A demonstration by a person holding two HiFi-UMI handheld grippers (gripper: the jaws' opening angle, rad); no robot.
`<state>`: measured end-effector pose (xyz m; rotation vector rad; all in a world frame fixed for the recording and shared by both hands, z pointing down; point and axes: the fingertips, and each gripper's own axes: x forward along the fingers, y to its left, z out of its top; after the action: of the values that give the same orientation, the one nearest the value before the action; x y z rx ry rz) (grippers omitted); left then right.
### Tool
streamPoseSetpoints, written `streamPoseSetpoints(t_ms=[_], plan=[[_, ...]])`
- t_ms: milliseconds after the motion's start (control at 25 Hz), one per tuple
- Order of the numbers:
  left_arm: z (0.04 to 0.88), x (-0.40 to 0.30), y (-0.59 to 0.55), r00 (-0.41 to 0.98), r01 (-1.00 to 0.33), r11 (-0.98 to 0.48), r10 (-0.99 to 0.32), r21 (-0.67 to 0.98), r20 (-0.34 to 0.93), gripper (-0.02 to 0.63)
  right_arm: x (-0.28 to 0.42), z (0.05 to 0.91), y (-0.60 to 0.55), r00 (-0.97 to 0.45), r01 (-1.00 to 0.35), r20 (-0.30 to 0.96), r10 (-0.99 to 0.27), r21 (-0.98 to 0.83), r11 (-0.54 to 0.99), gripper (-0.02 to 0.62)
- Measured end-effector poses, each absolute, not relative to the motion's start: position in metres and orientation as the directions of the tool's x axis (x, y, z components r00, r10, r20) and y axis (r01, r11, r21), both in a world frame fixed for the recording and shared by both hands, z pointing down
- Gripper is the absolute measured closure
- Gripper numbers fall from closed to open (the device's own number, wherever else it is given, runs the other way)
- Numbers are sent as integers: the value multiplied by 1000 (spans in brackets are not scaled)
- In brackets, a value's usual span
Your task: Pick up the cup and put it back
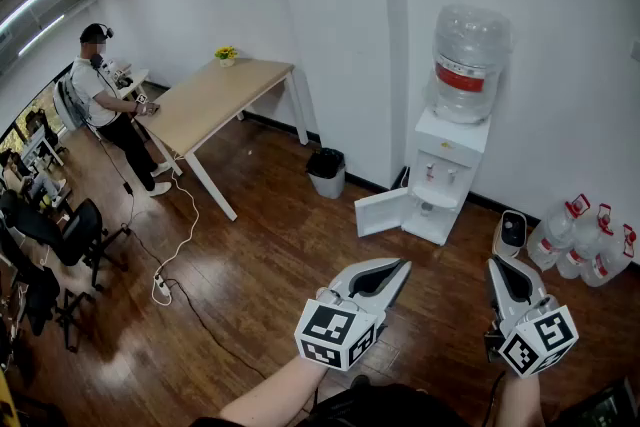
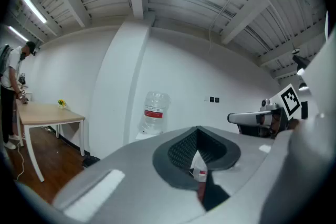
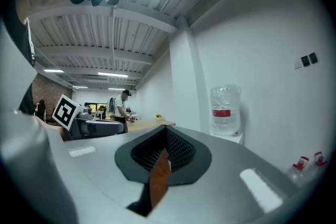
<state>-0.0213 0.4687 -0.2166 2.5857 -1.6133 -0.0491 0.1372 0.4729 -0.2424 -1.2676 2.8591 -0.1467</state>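
Note:
I see no cup in any view. A white water dispenser [image 1: 445, 177] with a big bottle [image 1: 468, 63] on top stands against the wall, and its lower cabinet door [image 1: 382, 212] hangs open. My left gripper [image 1: 402, 265] is held level at the bottom of the head view, pointing toward the dispenser, jaws together and empty. My right gripper [image 1: 492, 264] is beside it on the right, also shut and empty. In the left gripper view the shut jaws [image 2: 198, 129] fill the lower frame, with the bottle [image 2: 155, 111] beyond. The right gripper view shows the same for its jaws [image 3: 167, 128] and the bottle [image 3: 224, 110].
A wooden table [image 1: 215, 95] stands at the far left, with a person [image 1: 105, 105] at its end. A black bin [image 1: 326, 172] sits by the pillar. Several water jugs [image 1: 585, 245] and a small white device [image 1: 512, 233] are right of the dispenser. A cable with power strip [image 1: 160, 287] crosses the floor.

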Motion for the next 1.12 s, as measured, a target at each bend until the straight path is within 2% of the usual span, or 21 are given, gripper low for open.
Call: streamPoseSetpoints(t_ms=[200,360,680,1120], plan=[[-211,-46,456,458,-886,-453,-888,100,32,292,114,-240,460,-663,-747,31,-748,-88,659,595],[-204,-70,449,484,-873,-479,-874,87,41,235,90,-237,457,-655,-755,34,-754,-72,652,595],[-197,-102,429,496,-865,-490,-868,111,32,236,63,-226,446,-630,-776,57,-774,-77,626,595],[-190,-110,352,520,-850,-514,-854,112,23,236,69,-216,367,-601,-798,67,-796,-112,593,595]])
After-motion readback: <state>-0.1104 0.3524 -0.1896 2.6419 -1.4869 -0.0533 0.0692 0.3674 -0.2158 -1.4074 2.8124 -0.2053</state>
